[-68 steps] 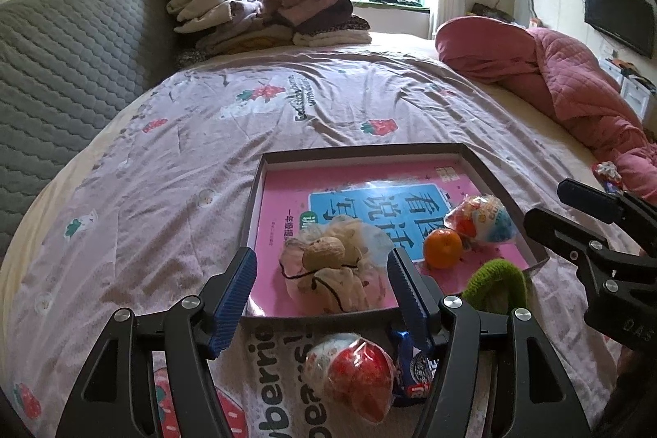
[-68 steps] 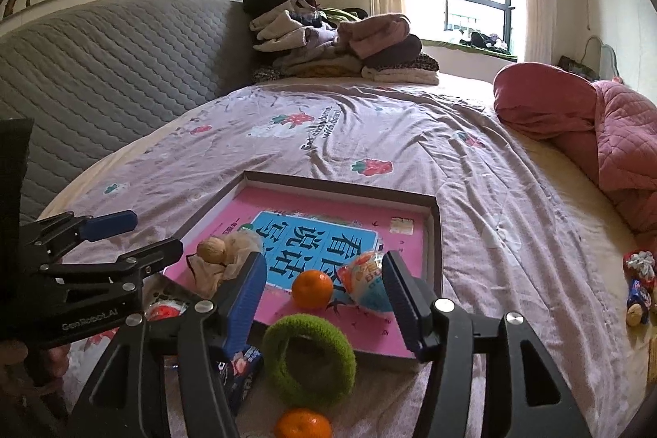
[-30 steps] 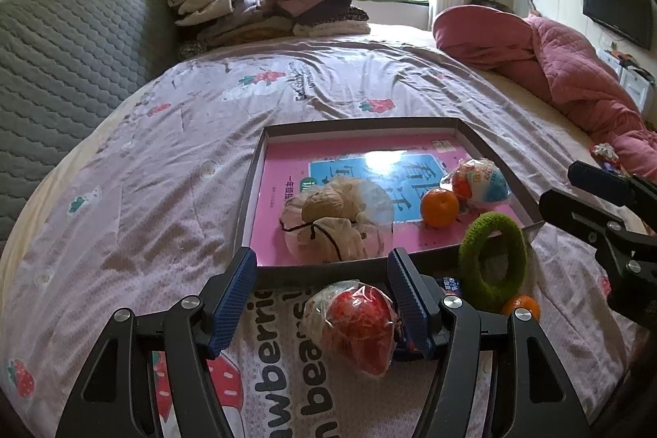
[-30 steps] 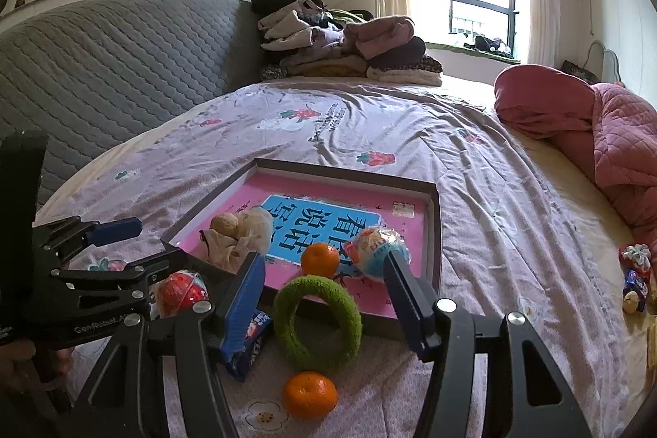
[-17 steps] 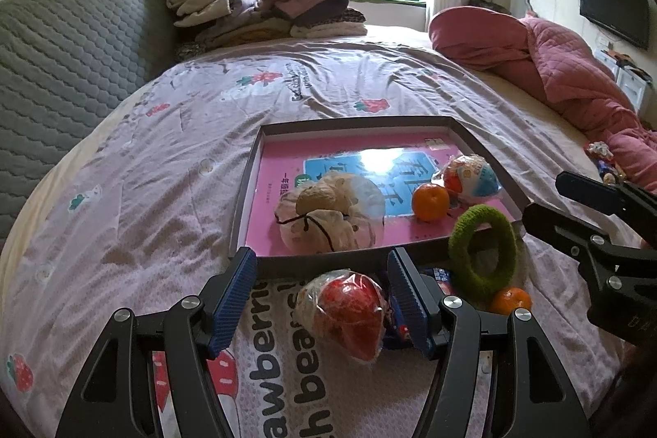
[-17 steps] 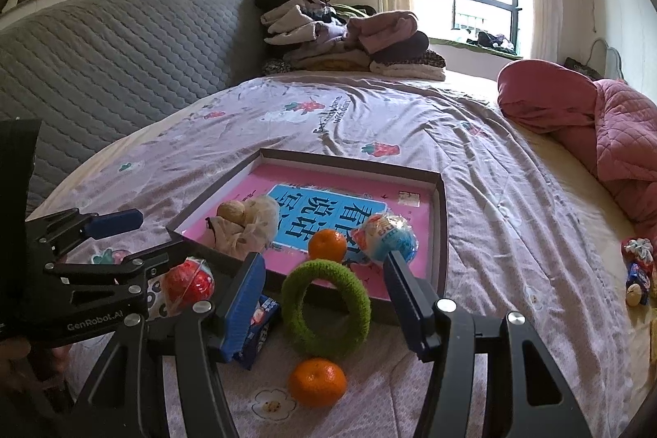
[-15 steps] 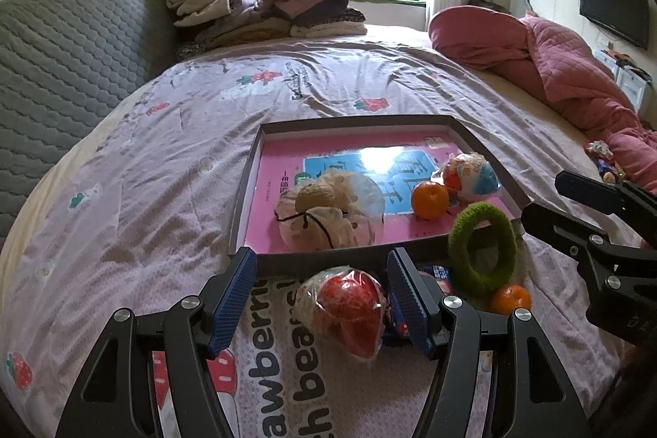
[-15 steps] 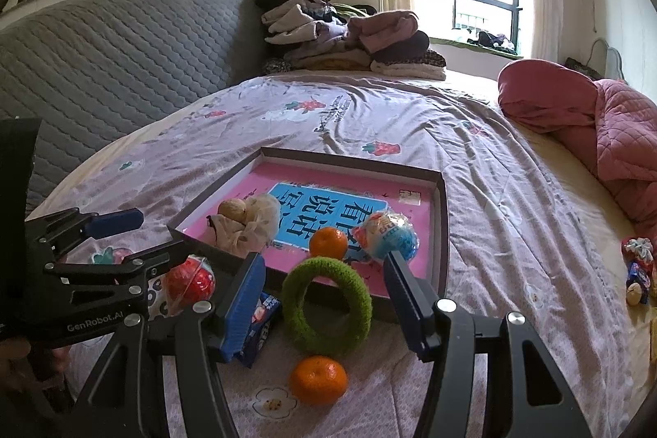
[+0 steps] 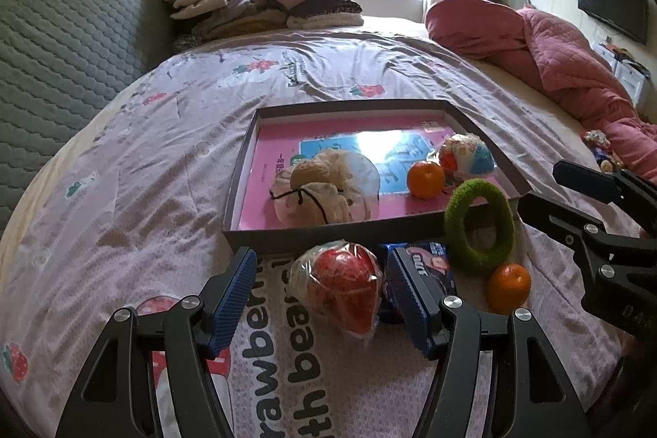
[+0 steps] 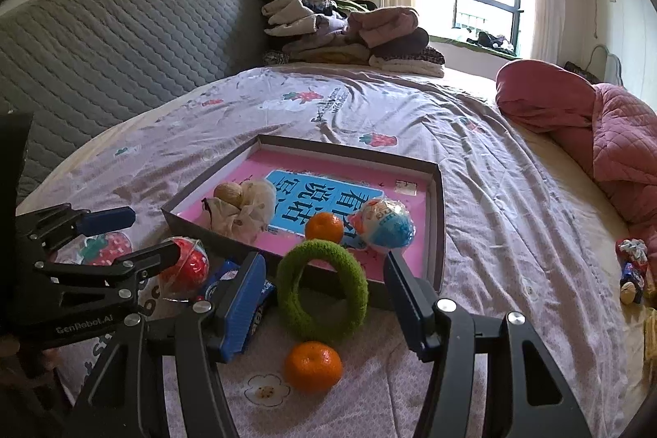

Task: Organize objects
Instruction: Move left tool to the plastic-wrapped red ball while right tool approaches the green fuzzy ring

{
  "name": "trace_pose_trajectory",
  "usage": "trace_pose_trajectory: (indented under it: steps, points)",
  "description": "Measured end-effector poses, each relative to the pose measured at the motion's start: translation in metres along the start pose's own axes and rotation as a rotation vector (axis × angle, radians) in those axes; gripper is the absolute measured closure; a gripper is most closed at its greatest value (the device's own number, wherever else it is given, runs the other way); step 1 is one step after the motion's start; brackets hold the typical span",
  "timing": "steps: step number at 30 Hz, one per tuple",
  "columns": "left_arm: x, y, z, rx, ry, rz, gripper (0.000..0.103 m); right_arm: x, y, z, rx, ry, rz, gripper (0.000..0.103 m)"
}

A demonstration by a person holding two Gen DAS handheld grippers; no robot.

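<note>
A shallow grey tray lined with a pink book lies on the bed. In it are a cloth pouch with a walnut, an orange and a blue-white wrapped egg. My left gripper is open, its blue pads either side of a red wrapped ball on the sheet, not touching it. A blue snack packet lies beside the ball. My right gripper is open around a green fuzzy ring that leans on the tray's front wall. A second orange lies below the ring.
Folded clothes are stacked at the head of the bed by a grey quilted headboard. A pink quilt is heaped at the right, with small toys near the bed's right edge. The pink sheet spreads left of the tray.
Both grippers have drawn back from the tray toward the near side of the bed. The left fingers framed the pouch; now they frame the red ball. The loose orange has come into view.
</note>
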State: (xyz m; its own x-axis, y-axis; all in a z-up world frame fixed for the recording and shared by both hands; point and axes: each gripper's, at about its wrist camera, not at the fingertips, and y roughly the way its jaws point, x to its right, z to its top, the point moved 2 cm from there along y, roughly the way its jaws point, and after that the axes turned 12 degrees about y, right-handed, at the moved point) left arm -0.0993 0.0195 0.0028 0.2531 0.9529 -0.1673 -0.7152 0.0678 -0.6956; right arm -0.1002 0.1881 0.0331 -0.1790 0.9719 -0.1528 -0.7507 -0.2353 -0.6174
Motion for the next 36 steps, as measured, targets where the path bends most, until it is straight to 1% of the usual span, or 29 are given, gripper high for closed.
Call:
trace_pose_trajectory:
  steps: [12,19,29,36]
  points:
    - [0.003,0.001,-0.010,-0.019,-0.001,-0.009,0.035,0.001,0.001,-0.007,-0.020,-0.001,0.001,0.044]
    - [0.004,0.001,-0.012,-0.019,-0.002,-0.015,0.035,0.005,0.004,-0.012,-0.048,0.023,0.010,0.044]
    - [0.008,-0.001,-0.017,-0.035,-0.003,-0.031,0.035,0.006,0.005,-0.016,-0.062,0.035,0.015,0.044]
    - [0.009,0.000,-0.022,-0.059,0.003,-0.031,0.035,0.009,0.005,-0.019,-0.080,0.050,0.031,0.044]
